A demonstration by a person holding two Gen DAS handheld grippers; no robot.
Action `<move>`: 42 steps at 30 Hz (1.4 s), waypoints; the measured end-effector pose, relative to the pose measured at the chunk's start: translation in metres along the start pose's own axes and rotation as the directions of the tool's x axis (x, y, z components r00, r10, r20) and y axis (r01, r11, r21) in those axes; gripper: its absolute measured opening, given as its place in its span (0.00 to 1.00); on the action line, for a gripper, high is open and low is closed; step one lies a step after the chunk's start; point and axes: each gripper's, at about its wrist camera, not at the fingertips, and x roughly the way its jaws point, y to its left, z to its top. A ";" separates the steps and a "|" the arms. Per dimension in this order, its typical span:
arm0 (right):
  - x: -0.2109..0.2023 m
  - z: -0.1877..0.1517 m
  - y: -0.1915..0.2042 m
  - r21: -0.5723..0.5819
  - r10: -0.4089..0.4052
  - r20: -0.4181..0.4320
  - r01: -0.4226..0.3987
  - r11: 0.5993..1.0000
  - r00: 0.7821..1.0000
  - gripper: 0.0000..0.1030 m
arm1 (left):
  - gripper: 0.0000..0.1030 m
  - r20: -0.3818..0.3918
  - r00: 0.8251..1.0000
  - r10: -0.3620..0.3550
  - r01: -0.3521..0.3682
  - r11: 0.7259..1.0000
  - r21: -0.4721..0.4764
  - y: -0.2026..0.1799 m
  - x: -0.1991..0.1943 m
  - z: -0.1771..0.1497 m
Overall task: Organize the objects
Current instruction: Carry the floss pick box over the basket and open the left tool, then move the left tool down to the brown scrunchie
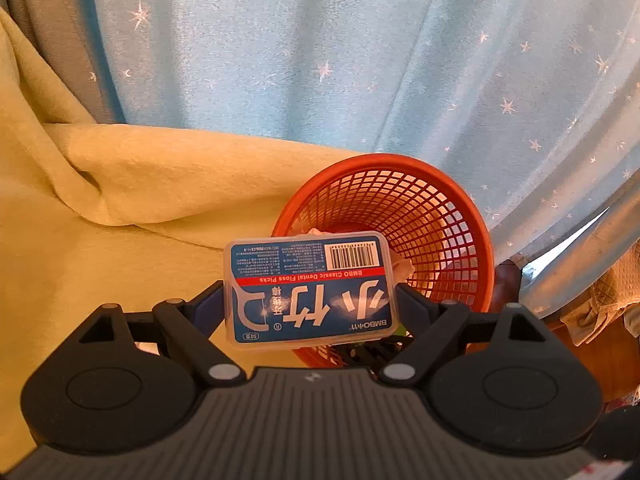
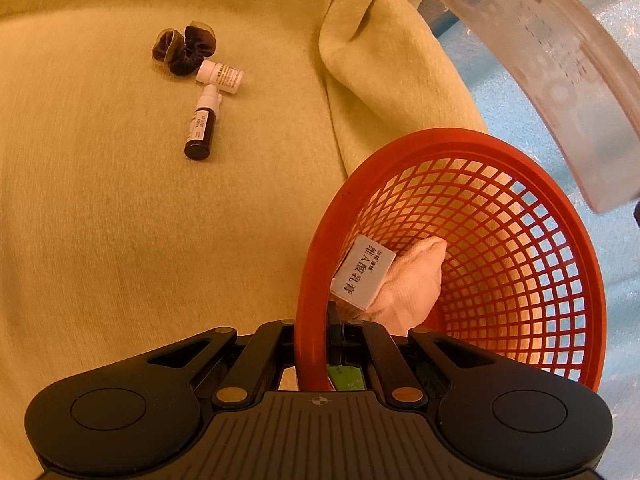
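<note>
Floss box [image 1: 310, 290] sits clamped in my left gripper [image 1: 310, 300], just short of the orange basket [image 1: 476, 224]. My right gripper [image 2: 320, 344] pinches the basket's rim, I judge to steady it. Two bottles [image 2: 202, 124] and a scrunchie [image 2: 184, 50] lie well away from the basket.

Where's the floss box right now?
In the left wrist view, the floss box is clamped in the left gripper, held in front of the red basket, over its near rim.
</note>
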 end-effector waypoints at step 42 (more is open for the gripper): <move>-0.001 -0.004 -0.006 0.031 0.015 0.005 -0.015 0.999 1.000 0.00 | 0.90 0.045 0.999 -0.005 0.006 0.999 -0.038 0.012 0.011 0.008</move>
